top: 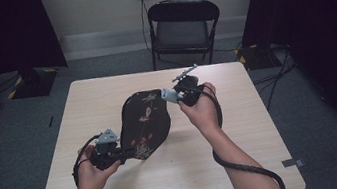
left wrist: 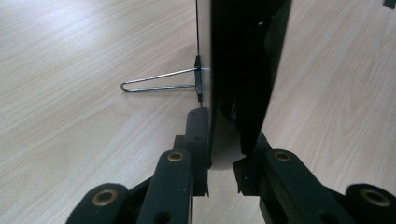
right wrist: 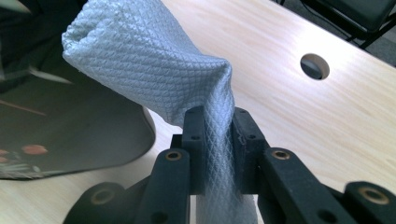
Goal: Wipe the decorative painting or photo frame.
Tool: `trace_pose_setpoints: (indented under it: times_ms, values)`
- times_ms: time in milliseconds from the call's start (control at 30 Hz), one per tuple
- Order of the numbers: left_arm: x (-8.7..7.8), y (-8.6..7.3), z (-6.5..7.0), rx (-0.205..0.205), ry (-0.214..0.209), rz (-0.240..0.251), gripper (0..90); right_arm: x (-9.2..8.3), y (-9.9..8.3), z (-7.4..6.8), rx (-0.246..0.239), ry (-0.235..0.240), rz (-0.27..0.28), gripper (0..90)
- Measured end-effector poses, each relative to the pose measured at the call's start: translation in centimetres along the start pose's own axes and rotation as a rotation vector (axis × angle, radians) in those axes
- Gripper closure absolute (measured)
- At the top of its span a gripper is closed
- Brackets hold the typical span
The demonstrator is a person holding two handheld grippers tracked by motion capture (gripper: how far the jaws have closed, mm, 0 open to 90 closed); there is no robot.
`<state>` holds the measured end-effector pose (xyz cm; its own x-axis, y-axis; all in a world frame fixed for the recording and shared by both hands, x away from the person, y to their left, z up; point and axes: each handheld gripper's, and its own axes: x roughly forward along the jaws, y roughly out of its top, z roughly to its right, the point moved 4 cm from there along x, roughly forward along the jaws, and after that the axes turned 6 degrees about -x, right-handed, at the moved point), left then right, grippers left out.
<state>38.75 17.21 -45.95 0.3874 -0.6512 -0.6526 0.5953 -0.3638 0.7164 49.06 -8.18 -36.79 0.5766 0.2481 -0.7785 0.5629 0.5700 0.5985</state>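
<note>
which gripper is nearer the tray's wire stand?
Left. The left gripper is clamped on the near edge of the tray, right beside the wire stand. The right gripper holds a grey cloth at the tray's far end.

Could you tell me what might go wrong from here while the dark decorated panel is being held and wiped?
The left gripper pinches the dark panel only at its lower edge, so pressure from wiping may twist or slip it. The grey cloth is held in the right gripper by a narrow bunched strip and could pull free. The wire stand on the panel's back might snag or scrape the table.
</note>
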Motion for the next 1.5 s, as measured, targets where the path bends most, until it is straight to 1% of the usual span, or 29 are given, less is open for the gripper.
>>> trace_pose_setpoints:
  times_ms: [67, 267, 433, 700, 1067, 1300, 1433, 1500]
  values:
    - [0.0, 0.0, 0.0, 0.0, 0.0, 0.0, 78.4, 0.5, -0.4, 0.1, 0.003, -0.001, -0.011, 78.3]
    - [0.0, 0.0, 0.0, -0.003, -0.003, 0.001, 78.4, 1.7, -1.6, 0.1, 0.016, 0.011, -0.02, 78.3]
    - [0.0, 0.0, 0.0, -0.004, -0.002, 0.002, 78.4, 2.8, -2.5, -0.2, 0.018, 0.023, -0.031, 78.3]
    - [0.0, 0.0, 0.0, -0.003, -0.001, 0.004, 78.4, 4.6, -4.4, -1.0, 0.021, 0.052, -0.056, 78.3]
    - [0.0, -0.1, 0.0, -0.005, -0.002, 0.004, 78.4, 6.8, -7.4, -1.5, 0.035, 0.071, -0.111, 78.3]
    - [0.0, -0.1, 0.0, -0.005, -0.001, 0.003, 78.4, 7.6, -8.8, -1.8, 0.039, 0.084, -0.132, 78.2]
    - [0.0, -0.1, 0.1, -0.006, -0.001, 0.004, 78.4, 7.9, -9.3, -2.3, 0.034, 0.093, -0.14, 78.2]
    - [0.0, -0.1, 0.1, -0.005, -0.002, 0.002, 78.4, 7.8, -9.5, -2.4, 0.021, 0.094, -0.14, 78.2]
